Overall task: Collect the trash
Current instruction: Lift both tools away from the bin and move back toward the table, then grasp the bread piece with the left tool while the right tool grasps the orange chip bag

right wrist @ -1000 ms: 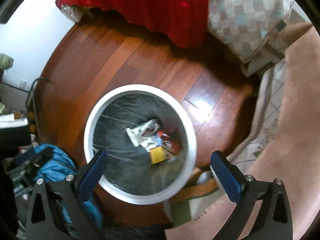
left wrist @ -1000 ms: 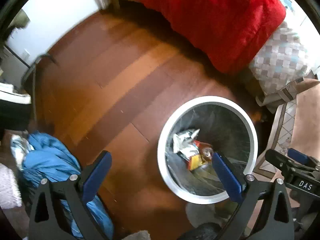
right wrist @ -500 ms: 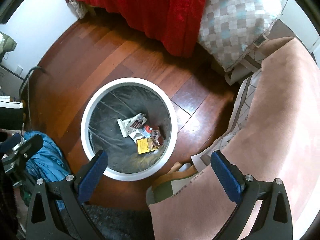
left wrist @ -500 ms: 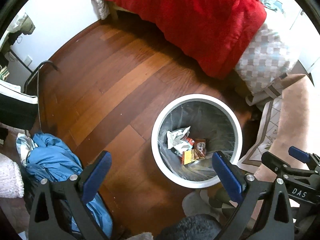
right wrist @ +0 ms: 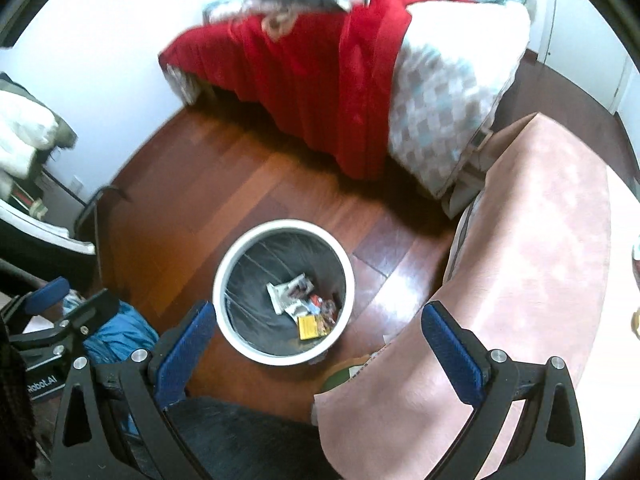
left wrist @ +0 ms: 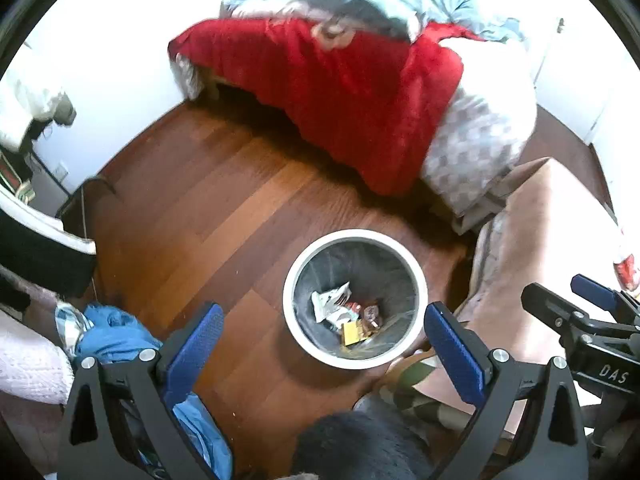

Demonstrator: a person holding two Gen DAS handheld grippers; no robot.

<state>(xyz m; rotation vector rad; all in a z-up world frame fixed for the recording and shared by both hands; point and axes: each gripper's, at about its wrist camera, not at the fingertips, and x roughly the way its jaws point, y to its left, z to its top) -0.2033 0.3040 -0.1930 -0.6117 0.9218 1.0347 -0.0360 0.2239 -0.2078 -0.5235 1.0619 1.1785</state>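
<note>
A round white-rimmed trash bin (left wrist: 298,268) with a dark liner stands on the wood floor; it also shows in the right wrist view (right wrist: 232,256). Inside lie crumpled wrappers (left wrist: 330,304) and a yellow packet (left wrist: 351,333); the same wrappers (right wrist: 288,290) and packet (right wrist: 309,327) show in the right wrist view. My left gripper (left wrist: 324,344) is open and empty, well above the bin. My right gripper (right wrist: 316,340) is open and empty, also high above it. The right gripper shows at the right edge of the left wrist view (left wrist: 576,308).
A bed with a red blanket (left wrist: 340,92) and checked cover (left wrist: 472,152) stands at the back. A table with a pink cloth (right wrist: 528,264) is on the right. A blue garment (left wrist: 116,334) lies on the floor at left. A red item (left wrist: 626,274) sits on the table edge.
Both grippers have risen well away from the bin, which now looks smaller and farther below. More of the bed and table has come into view. Both stay open.
</note>
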